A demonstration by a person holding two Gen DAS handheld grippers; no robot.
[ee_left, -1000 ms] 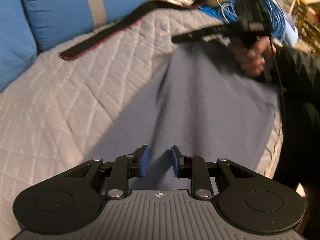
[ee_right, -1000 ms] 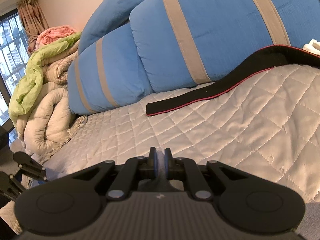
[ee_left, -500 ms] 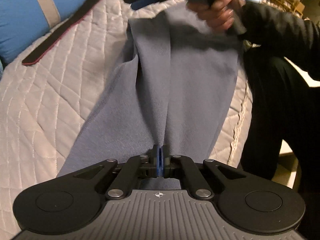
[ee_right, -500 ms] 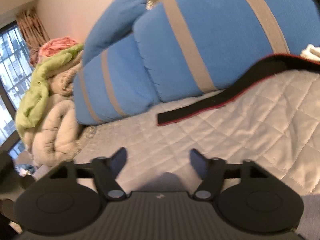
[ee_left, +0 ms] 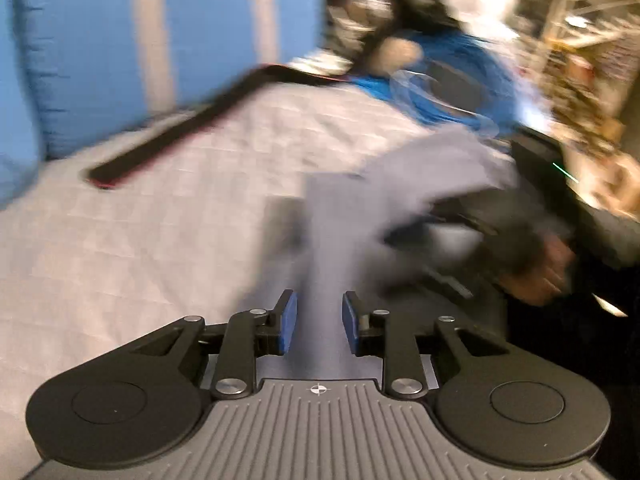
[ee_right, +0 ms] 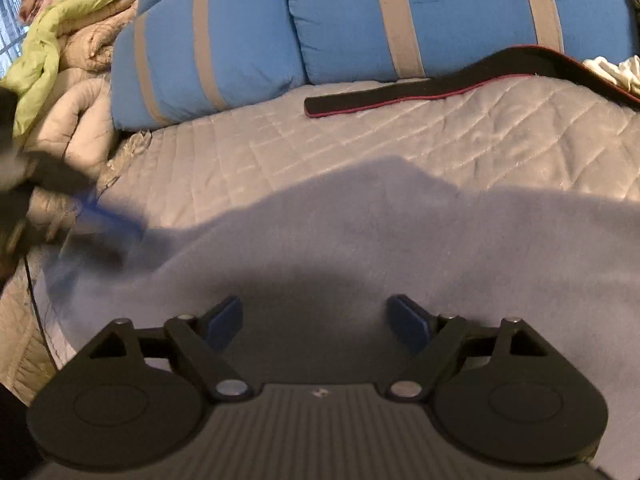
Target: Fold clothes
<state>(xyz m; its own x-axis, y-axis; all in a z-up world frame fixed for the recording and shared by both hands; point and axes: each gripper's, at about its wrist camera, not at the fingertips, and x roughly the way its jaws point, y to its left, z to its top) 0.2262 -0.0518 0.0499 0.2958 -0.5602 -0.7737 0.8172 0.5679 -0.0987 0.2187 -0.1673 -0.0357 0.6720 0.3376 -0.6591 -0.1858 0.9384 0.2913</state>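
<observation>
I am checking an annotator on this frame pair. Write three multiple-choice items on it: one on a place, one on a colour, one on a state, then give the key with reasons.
1. Where does the black strap with red edging lie?
A. On the quilted bed cover, in front of the blue cushions
B. On top of the grey garment
C. On the floor

2. What colour is the garment spread before the right hand-held gripper?
A. Green
B. Grey
C. Red

3. How do the jaws of the right hand-held gripper stand?
A. Clamped on the strap
B. Shut on nothing
C. Wide apart, pressing on nothing

Key:
1. A, the strap rests on the bare quilt below the cushions, apart from the garment.
2. B, the cloth is plain grey.
3. C, the blue pads stand far apart above the cloth and are opening.
</observation>
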